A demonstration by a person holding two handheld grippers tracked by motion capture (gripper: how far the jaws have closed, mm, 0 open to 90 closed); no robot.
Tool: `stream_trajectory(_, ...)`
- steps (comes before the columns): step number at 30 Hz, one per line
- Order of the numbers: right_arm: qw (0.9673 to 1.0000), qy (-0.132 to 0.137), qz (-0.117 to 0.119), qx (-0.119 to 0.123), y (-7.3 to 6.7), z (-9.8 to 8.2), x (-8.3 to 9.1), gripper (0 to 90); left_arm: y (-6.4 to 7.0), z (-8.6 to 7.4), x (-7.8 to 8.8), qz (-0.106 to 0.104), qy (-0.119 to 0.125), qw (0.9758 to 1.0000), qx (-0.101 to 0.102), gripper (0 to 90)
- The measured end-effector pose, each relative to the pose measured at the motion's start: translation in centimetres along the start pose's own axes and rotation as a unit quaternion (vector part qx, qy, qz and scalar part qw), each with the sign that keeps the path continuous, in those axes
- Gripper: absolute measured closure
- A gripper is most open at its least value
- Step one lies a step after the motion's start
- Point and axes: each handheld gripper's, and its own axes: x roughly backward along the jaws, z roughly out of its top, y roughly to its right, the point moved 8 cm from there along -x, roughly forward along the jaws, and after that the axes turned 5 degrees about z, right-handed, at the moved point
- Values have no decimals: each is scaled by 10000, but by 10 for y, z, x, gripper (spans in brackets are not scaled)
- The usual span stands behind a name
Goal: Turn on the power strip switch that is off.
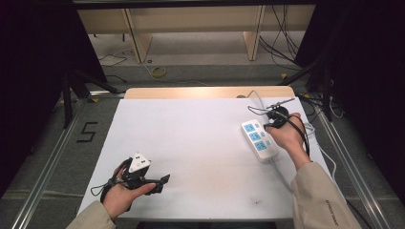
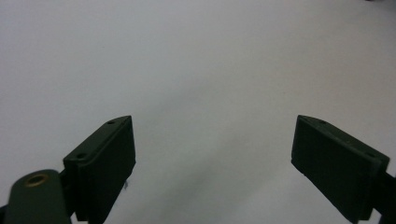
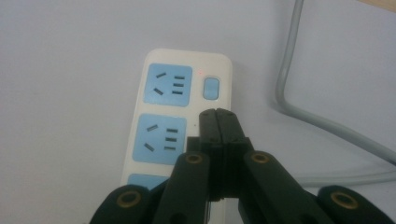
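Note:
A white power strip (image 1: 258, 139) with blue sockets lies on the right side of the white table (image 1: 200, 138). My right gripper (image 1: 271, 125) is over its far end, jaws shut with nothing between them. In the right gripper view the closed tips (image 3: 217, 115) hover just short of the blue rocker switch (image 3: 211, 87), above the strip (image 3: 187, 58); a small red light (image 3: 201, 72) glows beside the switch. Whether the tips touch the strip I cannot tell. My left gripper (image 1: 161, 183) rests near the front left of the table, open and empty; its view shows the jaws (image 2: 215, 140) wide apart over bare white tabletop.
The strip's grey cable (image 3: 288, 93) curves off past its far end and loops back along the right table edge (image 1: 310, 131). Beyond the table are a wooden bench (image 1: 191, 24) and loose floor cables (image 1: 282, 47). Metal rails (image 1: 47, 162) flank the table.

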Motion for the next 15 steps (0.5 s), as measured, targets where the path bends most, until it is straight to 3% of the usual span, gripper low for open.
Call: stream_trajectory(15,9998,-164,-9,-99,8,2,-6,900,-2,0,1,17,14,10000,40,134)
